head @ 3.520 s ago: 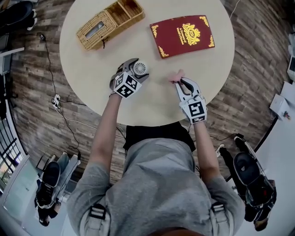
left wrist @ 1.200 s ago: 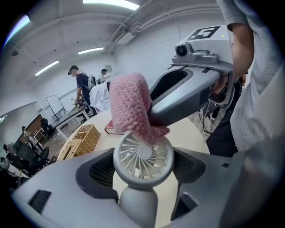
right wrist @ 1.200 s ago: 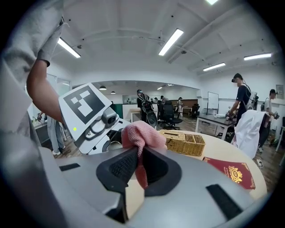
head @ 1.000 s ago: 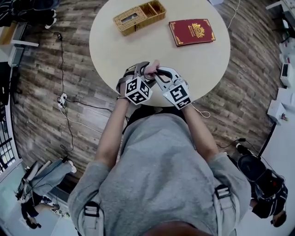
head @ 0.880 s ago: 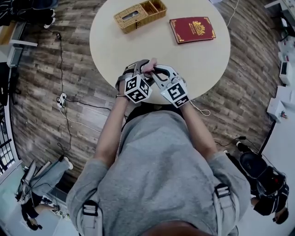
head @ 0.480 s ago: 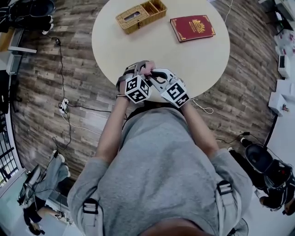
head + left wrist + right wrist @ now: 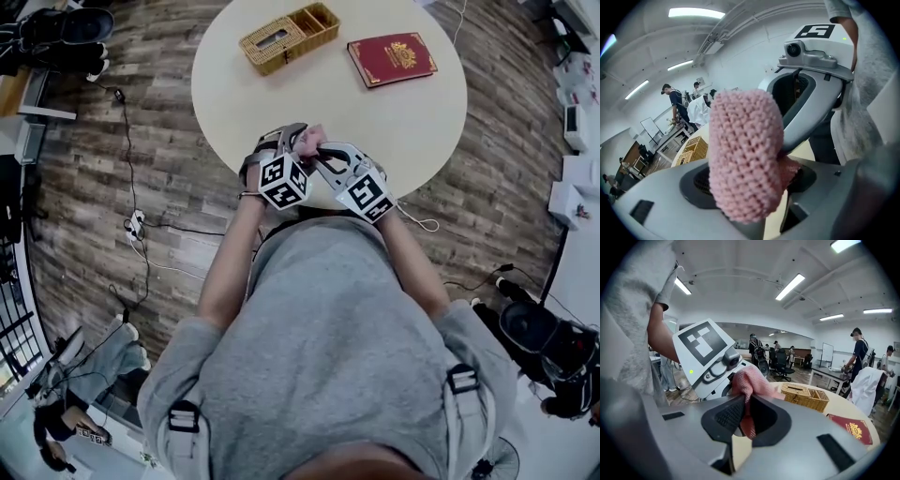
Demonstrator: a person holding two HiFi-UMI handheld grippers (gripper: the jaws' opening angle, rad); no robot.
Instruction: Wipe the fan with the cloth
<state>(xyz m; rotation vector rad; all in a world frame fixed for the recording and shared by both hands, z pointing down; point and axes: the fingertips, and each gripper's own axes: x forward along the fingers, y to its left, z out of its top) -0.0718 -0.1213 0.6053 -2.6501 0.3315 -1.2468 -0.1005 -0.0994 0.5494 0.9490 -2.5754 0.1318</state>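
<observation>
My left gripper [image 7: 287, 141] is held up over the near edge of the round table [image 7: 412, 122]. The small fan seen in its jaws earlier is now hidden behind the pink knitted cloth [image 7: 308, 142]. My right gripper [image 7: 320, 153] is shut on that cloth and presses it against the left gripper's jaws. In the left gripper view the cloth [image 7: 745, 159] fills the middle and covers whatever sits between the jaws. In the right gripper view a fold of the cloth [image 7: 751, 380] is pinched between the dark pads [image 7: 729, 416], with the left gripper's marker cube just behind it.
A wicker basket [image 7: 288, 36] and a red book [image 7: 391, 58] lie at the far side of the table. Cables run over the wooden floor to the left [image 7: 136, 225] and right [image 7: 422, 223]. Several people stand in the room behind.
At 3.5 s ago the grippers were apart, fan in the left, cloth in the right. They have come together, the cloth against the left jaws. Over the last second they barely shift.
</observation>
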